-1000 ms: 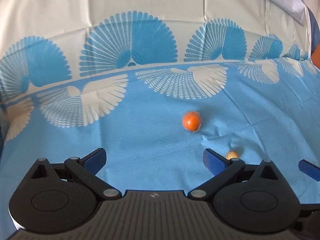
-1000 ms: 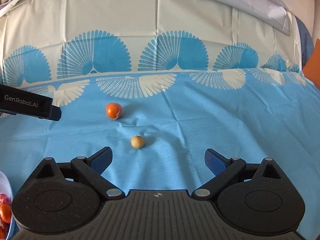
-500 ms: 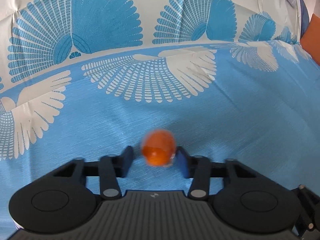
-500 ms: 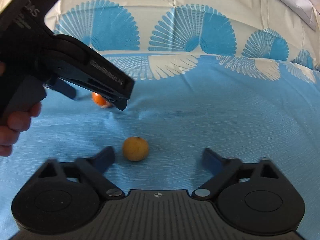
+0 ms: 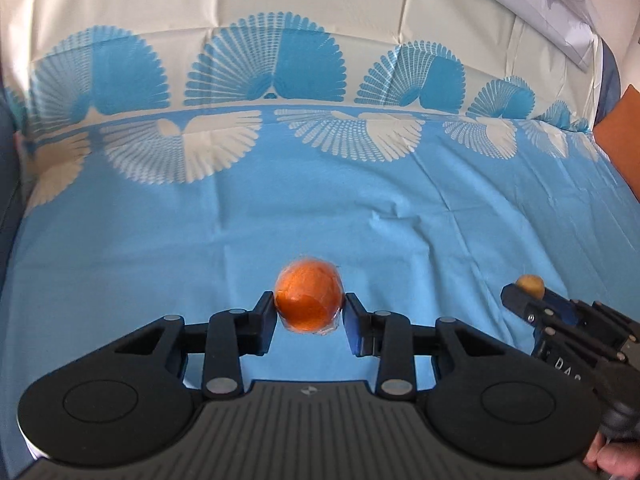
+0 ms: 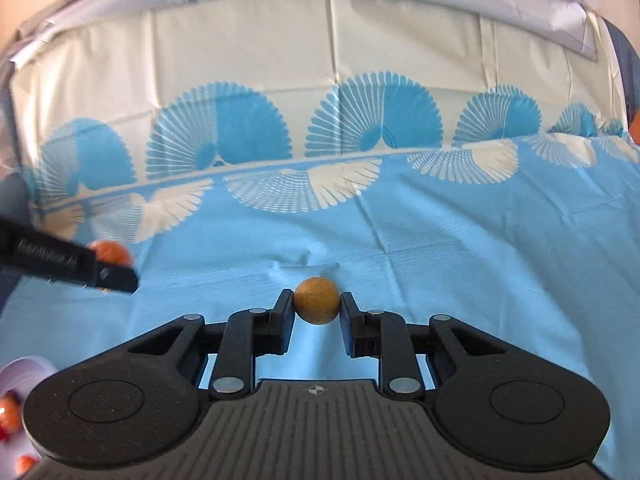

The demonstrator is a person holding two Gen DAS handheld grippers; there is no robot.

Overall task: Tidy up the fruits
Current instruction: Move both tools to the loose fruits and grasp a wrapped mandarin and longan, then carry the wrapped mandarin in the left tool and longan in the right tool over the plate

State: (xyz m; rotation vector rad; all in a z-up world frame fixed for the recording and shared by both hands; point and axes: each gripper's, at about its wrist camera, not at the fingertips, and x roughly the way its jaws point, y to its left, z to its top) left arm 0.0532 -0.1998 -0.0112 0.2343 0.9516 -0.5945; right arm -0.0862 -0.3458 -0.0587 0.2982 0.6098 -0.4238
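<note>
Left gripper point(image 5: 309, 314) pinching the orange fruit point(image 5: 309, 301) and right gripper point(image 6: 317, 309) pinching the tan fruit point(image 6: 317, 300), both carrying clear of the blue cloth point(image 5: 320, 216); delivery to the white bowl point(image 6: 24, 368) remaining

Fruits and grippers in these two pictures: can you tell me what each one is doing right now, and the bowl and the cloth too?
Orange fruit: pinched between the left gripper's pads.
Small tan fruit: pinched between the right gripper's pads.
Left gripper: shut on the orange fruit.
Right gripper: shut on the small tan fruit.
White bowl: upright, already holds small orange and red fruits.
Blue tablecloth: spread out, creased.
</note>
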